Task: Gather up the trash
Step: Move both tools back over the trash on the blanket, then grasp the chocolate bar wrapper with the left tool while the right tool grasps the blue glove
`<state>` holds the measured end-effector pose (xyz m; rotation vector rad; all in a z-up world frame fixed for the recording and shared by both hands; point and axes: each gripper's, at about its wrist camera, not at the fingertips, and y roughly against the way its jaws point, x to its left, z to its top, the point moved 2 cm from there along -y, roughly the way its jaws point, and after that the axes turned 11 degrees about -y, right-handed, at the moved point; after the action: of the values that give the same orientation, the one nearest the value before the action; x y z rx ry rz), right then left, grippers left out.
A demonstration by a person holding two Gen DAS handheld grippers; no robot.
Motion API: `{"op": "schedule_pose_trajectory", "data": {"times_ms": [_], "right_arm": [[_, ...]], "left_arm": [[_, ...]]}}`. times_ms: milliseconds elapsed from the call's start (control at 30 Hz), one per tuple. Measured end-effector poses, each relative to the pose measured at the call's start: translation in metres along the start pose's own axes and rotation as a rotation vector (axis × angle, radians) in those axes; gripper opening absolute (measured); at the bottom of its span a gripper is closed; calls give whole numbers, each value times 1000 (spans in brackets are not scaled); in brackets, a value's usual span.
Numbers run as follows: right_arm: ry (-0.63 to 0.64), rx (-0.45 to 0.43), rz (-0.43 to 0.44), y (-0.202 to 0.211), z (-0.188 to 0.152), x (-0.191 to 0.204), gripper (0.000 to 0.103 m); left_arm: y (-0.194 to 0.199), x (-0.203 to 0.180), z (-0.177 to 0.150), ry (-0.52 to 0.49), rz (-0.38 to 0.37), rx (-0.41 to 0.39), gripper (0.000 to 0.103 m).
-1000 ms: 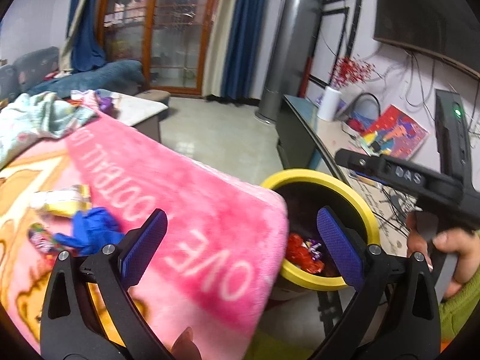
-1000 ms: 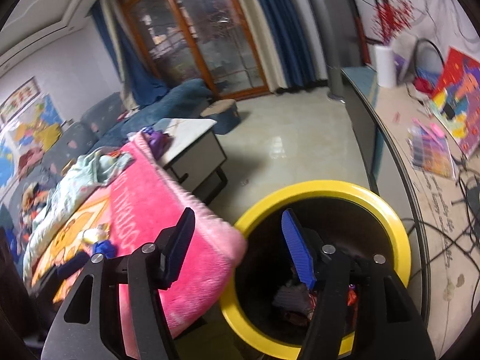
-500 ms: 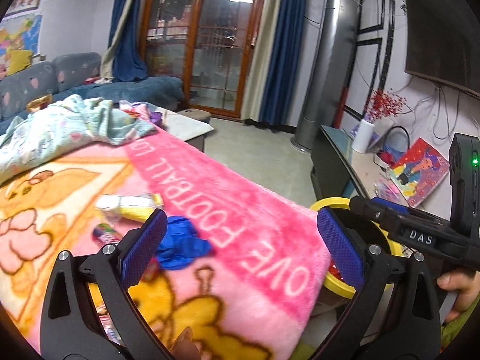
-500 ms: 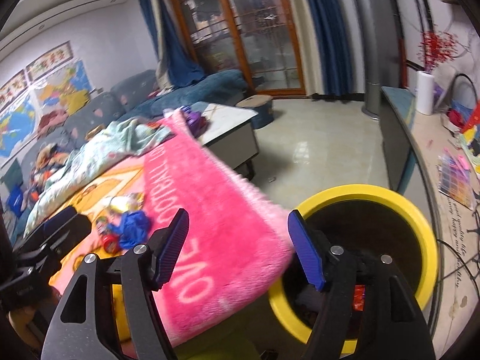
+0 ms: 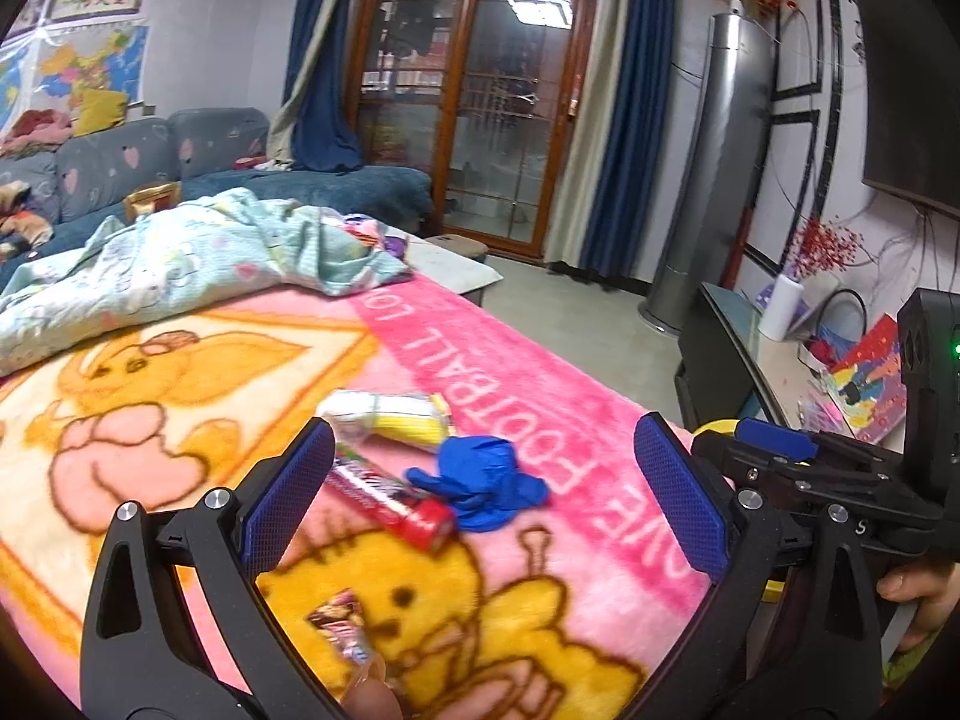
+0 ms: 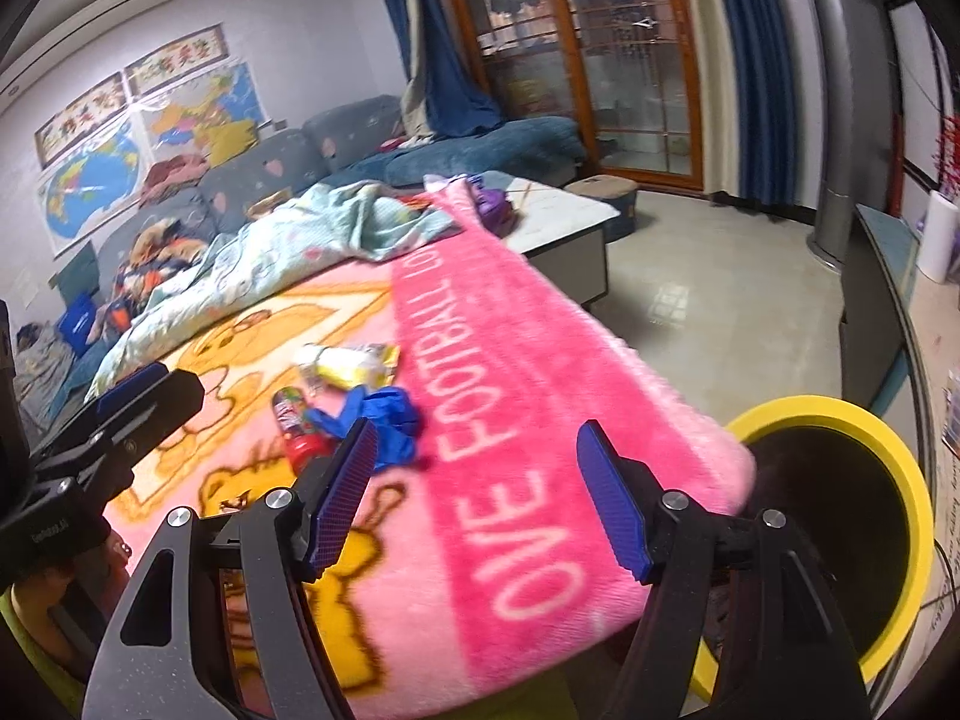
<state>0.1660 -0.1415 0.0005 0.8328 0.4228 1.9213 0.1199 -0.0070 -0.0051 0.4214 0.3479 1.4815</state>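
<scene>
World maps (image 6: 90, 186) are hanging on the far left wall above a grey-blue sofa (image 5: 120, 162) heaped with clothes, and a pale green quilt (image 5: 180, 264) is lying crumpled across the far end of a pink blanket (image 5: 510, 372) printed with yellow cartoon animals and white lettering. On that blanket the trash is sitting in a tight cluster: a small shiny candy wrapper (image 5: 342, 624) nearest the camera, a red snack tube (image 5: 390, 498) touching a crumpled blue glove (image 5: 486, 480), and a yellow-and-white wrapper (image 5: 390, 417) just beyond them. The left gripper (image 5: 486, 510) is hovering over this cluster with its blue pads spread wide and holding nothing. The right gripper (image 6: 486, 498) is likewise standing wide apart and empty above the blanket's pink border, nearer the edge. The blanket's right edge is dropping off beside a yellow-rimmed bin (image 6: 900, 480), which is standing on the floor with its dark mouth open and partly overlapped by the blanket's corner. Beyond the blanket a white low table (image 6: 570, 222) is sitting near bare tiled floor (image 6: 720, 300), which is running back to wood-framed glass doors (image 5: 480, 108) flanked by blue curtains (image 5: 624, 120). A tall silver column unit (image 5: 720, 168) is standing farther right, and a dark bench (image 5: 780, 372) along the right wall is carrying a paper roll (image 5: 780, 306), cables and colourful books.
</scene>
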Motion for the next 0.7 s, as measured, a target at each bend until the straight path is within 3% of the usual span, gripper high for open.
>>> {"op": "schedule_pose_trajectory", "data": {"times_ms": [400,700], "right_arm": [[72,48,44,-26,-1,44,67],[92,108,45,-57,2,59,67]], "left_arm": [[16,46,-16,76,67,11,92],[19,77,-42,121,89,89,92]]}}
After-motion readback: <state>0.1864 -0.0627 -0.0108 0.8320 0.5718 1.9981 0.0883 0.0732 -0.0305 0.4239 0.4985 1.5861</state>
